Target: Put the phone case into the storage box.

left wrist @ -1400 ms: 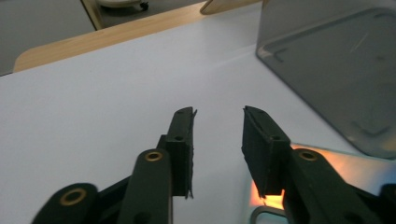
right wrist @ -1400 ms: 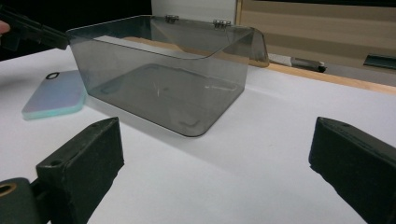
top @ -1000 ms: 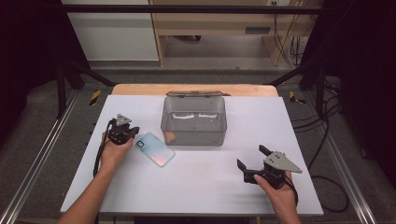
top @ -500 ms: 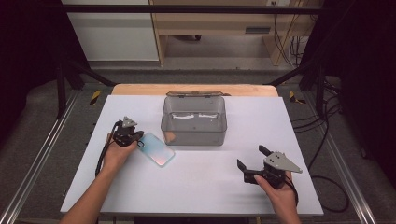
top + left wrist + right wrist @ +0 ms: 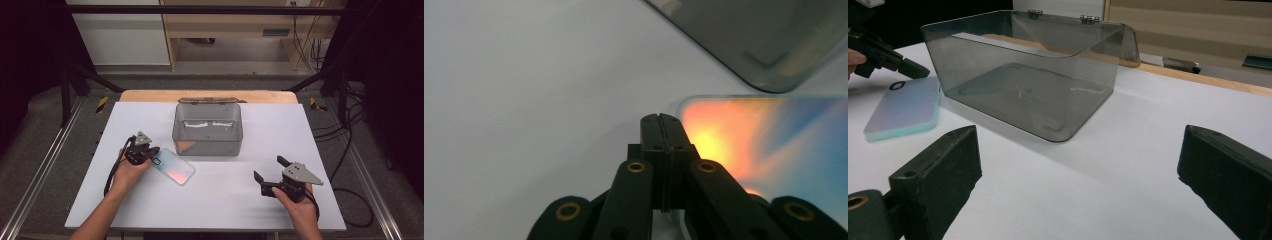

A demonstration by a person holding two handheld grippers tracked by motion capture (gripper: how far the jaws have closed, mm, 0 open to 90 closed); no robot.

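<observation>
A phone case (image 5: pixel 175 167) with a pastel orange-to-blue back lies flat on the white table (image 5: pixel 225 210), left of centre. My left gripper (image 5: pixel 154 151) is shut with nothing between its jaws. Its tip rests at the case's upper left corner, by the camera cutout. In the left gripper view the closed jaws (image 5: pixel 661 120) point at the edge of the case (image 5: pixel 774 145). My right gripper (image 5: pixel 270 168) stands open and empty near the table's front right. From the right gripper view (image 5: pixel 1080 150) the case (image 5: pixel 903 112) and the left gripper (image 5: pixel 913 70) sit far off to the left.
A smoky clear plastic box (image 5: pixel 207 130) with its hinged lid folded back stands at the table's middle rear, just right of the case. It also appears as the box (image 5: pixel 1033 75) and box corner (image 5: pixel 749 40). A wooden strip (image 5: pixel 150 95) runs along the far edge.
My left gripper has moved right, up to the phone case's corner, staying shut. The case, the box and my right gripper have kept still.
</observation>
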